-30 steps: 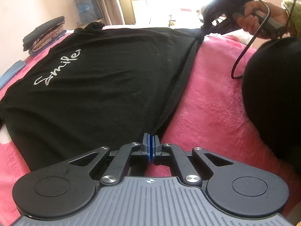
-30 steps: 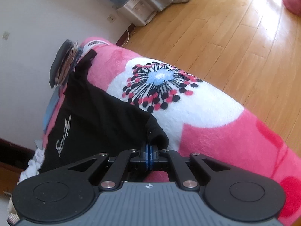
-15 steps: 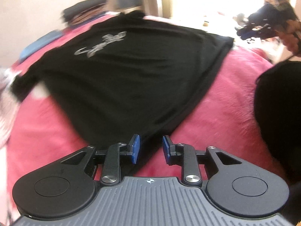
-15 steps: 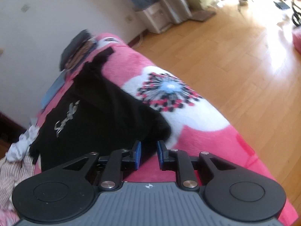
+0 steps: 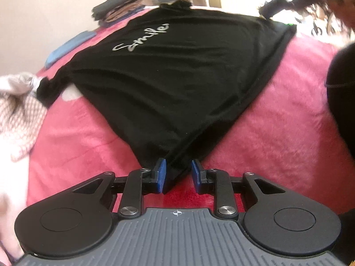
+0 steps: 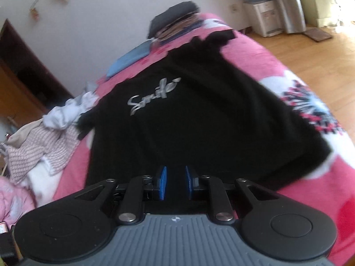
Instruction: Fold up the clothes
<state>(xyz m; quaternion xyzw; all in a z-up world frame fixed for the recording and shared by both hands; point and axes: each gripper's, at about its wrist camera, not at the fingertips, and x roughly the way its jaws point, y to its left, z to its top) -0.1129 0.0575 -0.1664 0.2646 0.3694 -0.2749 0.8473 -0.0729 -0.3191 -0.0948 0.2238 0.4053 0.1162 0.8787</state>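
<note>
The bed (image 5: pixel 277 119), covered in a pink fleece blanket with a white flower print at its right edge, carries the black T-shirt (image 5: pixel 177 73), which lies spread nearly flat across it with its silver "Smile" lettering facing up and its collar toward the far end. A second ago both grippers were clamped on the shirt's near hem corners; both sets of jaws have since parted to a narrow gap and hold nothing, so the shirt has been let go and laid out, which I judge ends the spreading step and leaves the first fold still to make. Beyond the collar, against the far wall, sits a stack of folded clothes (image 6: pixel 175 20), and a heap of unfolded laundry (image 6: pixel 42 141) lies off the shirt's left sleeve. The left gripper (image 5: pixel 178 174) points steeply down over the near left hem corner, whose cloth runs loosely between the blue pads without being pinched. The right gripper (image 6: pixel 175 181) has lifted and rolled upright, and now hovers over the near hem looking down the length of the shirt, with only dark fabric showing behind its gap. In the left wrist view it shows as a dark blur at far right.
</note>
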